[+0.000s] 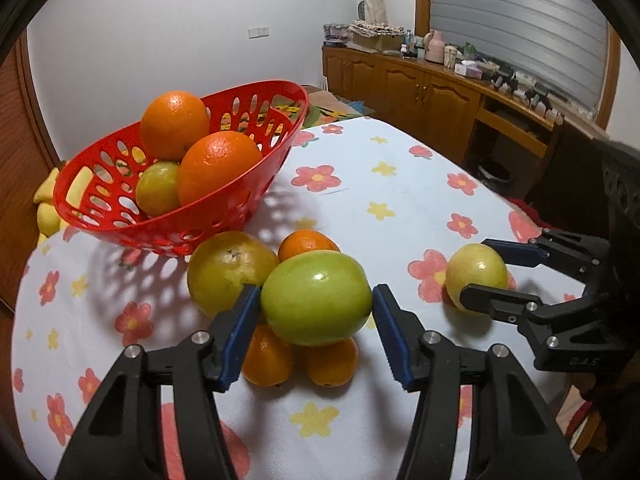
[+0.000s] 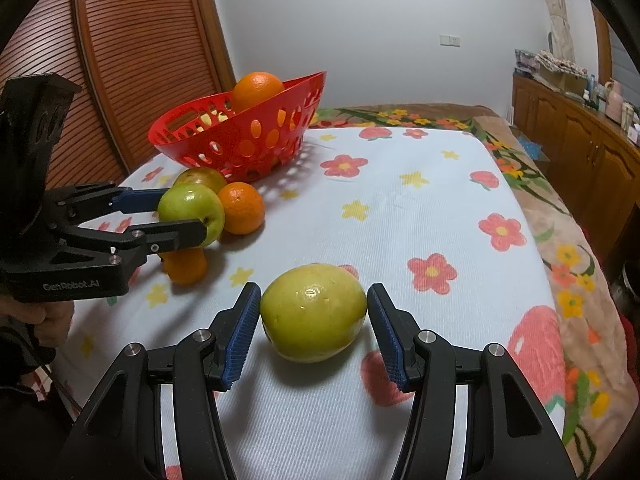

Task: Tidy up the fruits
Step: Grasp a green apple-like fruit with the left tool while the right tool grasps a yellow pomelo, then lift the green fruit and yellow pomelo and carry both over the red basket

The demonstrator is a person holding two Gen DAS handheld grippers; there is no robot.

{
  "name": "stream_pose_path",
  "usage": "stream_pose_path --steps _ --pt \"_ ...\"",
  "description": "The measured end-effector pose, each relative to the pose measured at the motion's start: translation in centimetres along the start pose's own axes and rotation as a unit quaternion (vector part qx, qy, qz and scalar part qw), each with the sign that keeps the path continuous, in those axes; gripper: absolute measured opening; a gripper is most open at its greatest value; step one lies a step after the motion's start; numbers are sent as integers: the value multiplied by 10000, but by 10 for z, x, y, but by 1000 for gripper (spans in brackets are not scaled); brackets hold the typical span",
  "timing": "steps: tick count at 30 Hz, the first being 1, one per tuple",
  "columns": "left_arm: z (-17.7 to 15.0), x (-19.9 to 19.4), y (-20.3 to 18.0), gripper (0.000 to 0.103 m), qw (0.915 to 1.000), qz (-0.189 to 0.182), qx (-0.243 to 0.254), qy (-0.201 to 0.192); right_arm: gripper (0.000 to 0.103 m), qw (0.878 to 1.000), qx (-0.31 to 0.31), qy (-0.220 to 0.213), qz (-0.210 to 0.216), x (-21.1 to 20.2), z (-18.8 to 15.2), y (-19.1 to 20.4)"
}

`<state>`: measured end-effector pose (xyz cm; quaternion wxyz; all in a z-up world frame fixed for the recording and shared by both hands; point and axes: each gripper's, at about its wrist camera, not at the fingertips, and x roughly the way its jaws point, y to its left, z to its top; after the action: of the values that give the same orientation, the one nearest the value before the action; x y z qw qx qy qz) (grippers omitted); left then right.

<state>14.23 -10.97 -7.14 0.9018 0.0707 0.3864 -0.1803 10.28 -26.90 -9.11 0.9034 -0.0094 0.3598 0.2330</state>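
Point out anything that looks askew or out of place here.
The red basket sits tilted, one rim raised well above the other, with oranges heaped inside. Several fruits lie loose on the tablecloth, including the green apple between the left gripper.

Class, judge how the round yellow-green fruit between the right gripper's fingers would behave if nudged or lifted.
The round yellow-green fruit looks smooth and glossy, so it may slip against the right gripper pads. Being round and alone on the flat flowered tablecloth, it would probably roll if pushed. It seems firm, not floppy.
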Motion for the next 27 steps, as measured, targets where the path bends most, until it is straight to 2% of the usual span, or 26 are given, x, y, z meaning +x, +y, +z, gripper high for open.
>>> stream_pose_path --steps 12,27 --pt "-8 -31 7 56 9989 -346 -174 -270 57 10000 7 81 24 4 0 2" --pt "-6 -65 38 56 9965 -273 -446 -656 57 10000 8 76 19 3 4 5"
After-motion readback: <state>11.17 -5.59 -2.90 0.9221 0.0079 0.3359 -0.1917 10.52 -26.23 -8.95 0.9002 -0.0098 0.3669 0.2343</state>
